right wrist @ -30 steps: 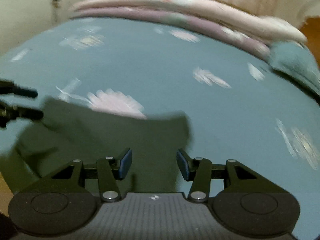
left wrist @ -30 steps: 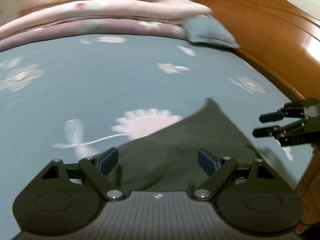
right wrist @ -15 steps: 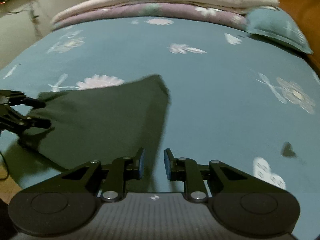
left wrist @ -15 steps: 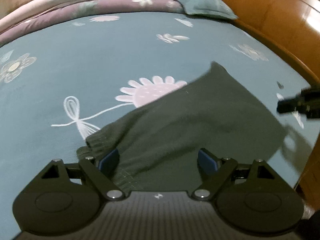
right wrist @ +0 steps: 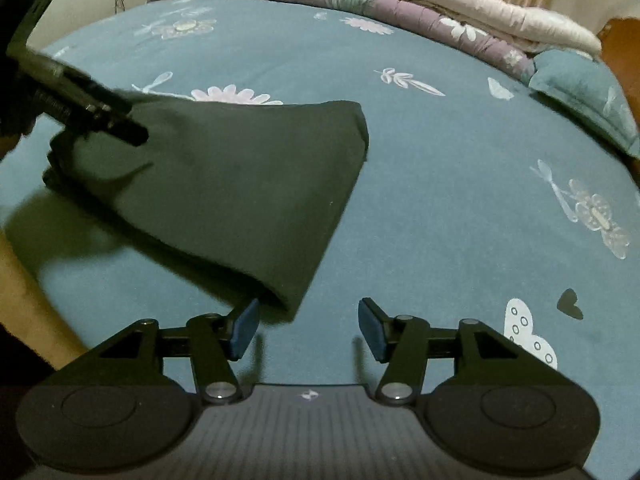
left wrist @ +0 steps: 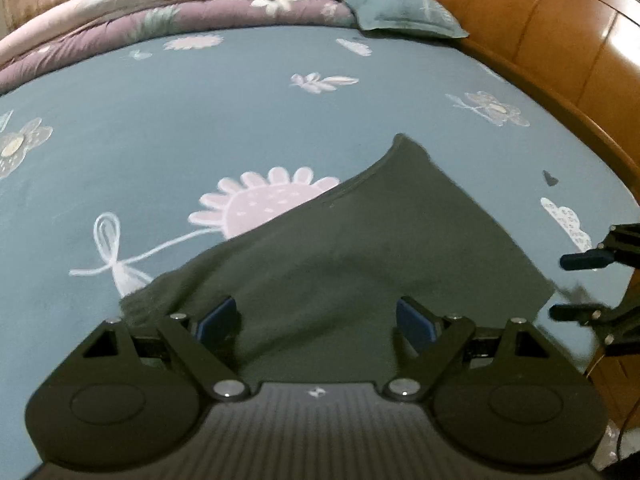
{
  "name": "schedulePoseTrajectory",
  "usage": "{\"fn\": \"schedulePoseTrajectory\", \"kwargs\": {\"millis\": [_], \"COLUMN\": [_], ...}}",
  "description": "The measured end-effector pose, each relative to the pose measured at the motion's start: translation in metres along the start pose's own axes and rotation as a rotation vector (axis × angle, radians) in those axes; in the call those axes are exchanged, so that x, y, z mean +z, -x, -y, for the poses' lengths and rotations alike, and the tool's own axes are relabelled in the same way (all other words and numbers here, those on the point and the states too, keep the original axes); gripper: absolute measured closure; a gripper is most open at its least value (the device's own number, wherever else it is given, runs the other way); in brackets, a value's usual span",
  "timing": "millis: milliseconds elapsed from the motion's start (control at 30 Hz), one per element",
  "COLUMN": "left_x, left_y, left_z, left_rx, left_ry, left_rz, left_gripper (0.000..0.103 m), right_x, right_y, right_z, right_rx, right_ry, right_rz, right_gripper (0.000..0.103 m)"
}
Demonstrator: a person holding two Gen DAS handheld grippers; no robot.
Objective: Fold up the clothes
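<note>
A dark green folded garment (left wrist: 360,248) lies flat on the teal flowered bed sheet (left wrist: 200,120). My left gripper (left wrist: 318,316) hovers over its near edge, jaws wide apart, nothing pinched between the blue pads. In the right wrist view the same garment (right wrist: 224,184) spreads to the left, its near corner just ahead of my right gripper (right wrist: 306,330). That gripper's jaws are opening, and the cloth corner sits by the left pad without being pressed. The right gripper's fingers (left wrist: 584,260) also show at the left wrist view's right edge, and the left gripper's arm (right wrist: 80,96) shows over the garment's far left end.
Folded pink and purple quilts (left wrist: 180,4) and a teal pillow (left wrist: 404,12) line the far end of the bed. A wooden bed frame (left wrist: 560,40) runs along the right. The sheet's right part (right wrist: 480,200) lies bare.
The right gripper closed, then opened again, and moved toward the garment's near corner. The garment now lies flat on the sheet. The left gripper shifted slightly, jaws unchanged.
</note>
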State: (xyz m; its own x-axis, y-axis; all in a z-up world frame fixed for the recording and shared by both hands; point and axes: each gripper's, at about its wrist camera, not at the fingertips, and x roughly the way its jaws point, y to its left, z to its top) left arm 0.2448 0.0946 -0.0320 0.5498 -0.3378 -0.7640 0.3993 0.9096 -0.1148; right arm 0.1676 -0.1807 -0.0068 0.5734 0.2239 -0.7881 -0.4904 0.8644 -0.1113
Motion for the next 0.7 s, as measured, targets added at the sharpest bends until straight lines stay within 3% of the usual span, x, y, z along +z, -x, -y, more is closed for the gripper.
{"fn": "schedulePoseTrajectory", "kwargs": {"millis": [233, 400, 700], "left_x": [0.002, -0.010, -0.027], "left_y": [0.007, 0.011, 0.008], "left_z": [0.016, 0.030, 0.028], "left_rx": [-0.089, -0.075, 0.010], "left_ry": [-0.032, -0.081, -0.026], "left_rz": [0.014, 0.063, 0.092], "left_gripper": [0.016, 0.016, 0.016], "right_x": [-0.015, -0.032, -0.055], "right_y": [-0.002, -0.003, -0.003], "right_z": [-0.040, -0.055, -0.069], "right_rx": [-0.125, -0.204, -0.341], "right_ry": [0.141, 0.240, 0.361], "right_rz": [0.099, 0.178, 0.270], "right_gripper": [0.035, 0.030, 0.026]}}
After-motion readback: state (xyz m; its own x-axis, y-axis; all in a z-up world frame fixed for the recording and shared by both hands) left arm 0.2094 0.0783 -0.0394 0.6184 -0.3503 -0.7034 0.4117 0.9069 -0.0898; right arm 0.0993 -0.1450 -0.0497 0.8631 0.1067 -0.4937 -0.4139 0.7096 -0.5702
